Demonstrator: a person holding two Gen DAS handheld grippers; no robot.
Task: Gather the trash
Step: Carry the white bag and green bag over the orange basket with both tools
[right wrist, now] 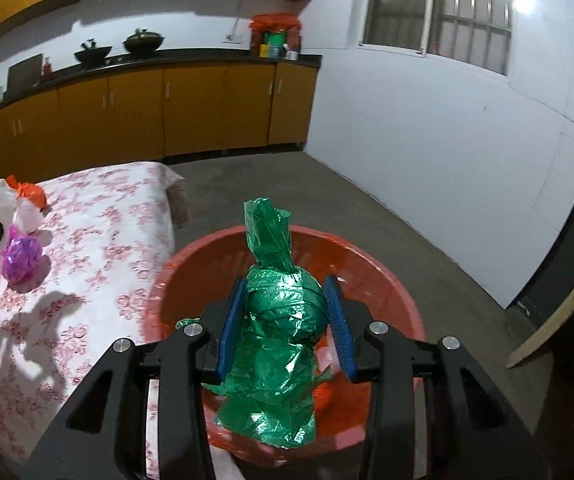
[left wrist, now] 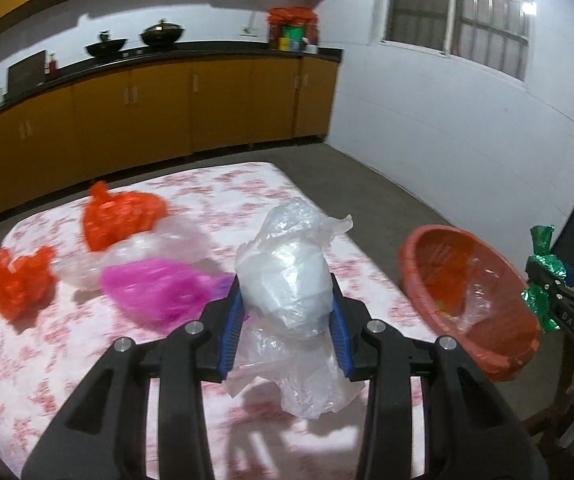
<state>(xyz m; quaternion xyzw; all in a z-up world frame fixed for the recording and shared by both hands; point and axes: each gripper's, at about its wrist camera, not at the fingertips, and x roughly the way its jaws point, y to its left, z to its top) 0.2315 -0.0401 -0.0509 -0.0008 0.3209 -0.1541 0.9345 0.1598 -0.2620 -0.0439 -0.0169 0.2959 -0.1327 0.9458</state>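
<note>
My left gripper (left wrist: 285,300) is shut on a crumpled clear plastic bag (left wrist: 287,276) and holds it above the flowered table (left wrist: 227,188). My right gripper (right wrist: 285,304) is shut on a crumpled green plastic bag (right wrist: 279,320) and holds it over the red basin (right wrist: 383,280). The basin (left wrist: 439,256) stands just off the table's right edge and holds some clear plastic and orange scraps. On the table lie two orange bags (left wrist: 121,216) (left wrist: 19,280), a pink bag (left wrist: 155,288) and a clear bag (left wrist: 147,248).
Yellow kitchen cabinets (left wrist: 167,104) with a dark counter run along the back wall, with woks and containers on top. A white wall with a window (left wrist: 459,12) is to the right. Grey floor (right wrist: 287,184) lies between table and walls.
</note>
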